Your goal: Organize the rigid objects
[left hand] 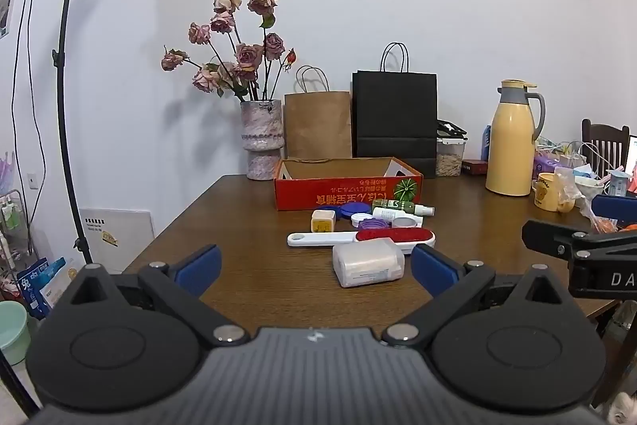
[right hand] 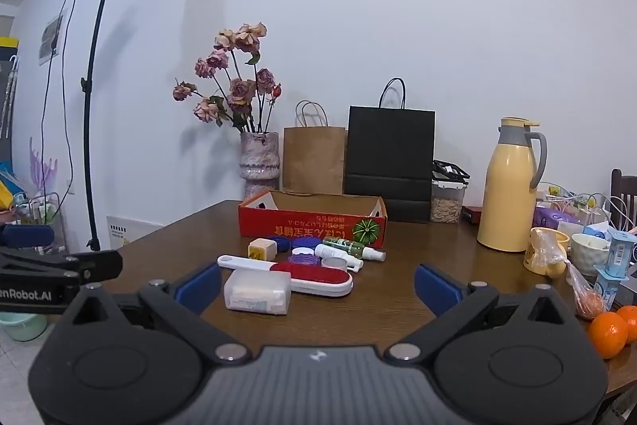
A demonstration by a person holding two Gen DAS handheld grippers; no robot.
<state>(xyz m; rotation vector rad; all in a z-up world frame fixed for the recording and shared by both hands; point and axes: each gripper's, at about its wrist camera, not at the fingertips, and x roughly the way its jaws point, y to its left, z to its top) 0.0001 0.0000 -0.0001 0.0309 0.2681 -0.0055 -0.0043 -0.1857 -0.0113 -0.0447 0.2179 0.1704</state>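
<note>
Both sets of jaws are spread wide and empty here, the left gripper (left hand: 316,271) and right gripper (right hand: 317,285) hovering side by side above the near edge of the brown surface (left hand: 239,210). Ahead lies the clutter: a clear plastic box (left hand: 368,263) nearest, touching the red-and-white lint brush (left hand: 360,237) behind it. Beyond that sit a small yellow cube (left hand: 322,220), some lids and two little bottles (left hand: 400,208), just in front of the open red cardboard box (left hand: 346,192).

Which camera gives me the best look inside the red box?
The right wrist view: it looks down over the red box rim onto its bare-looking inner walls. The left wrist view shows the box lower, mostly its front face.
</note>
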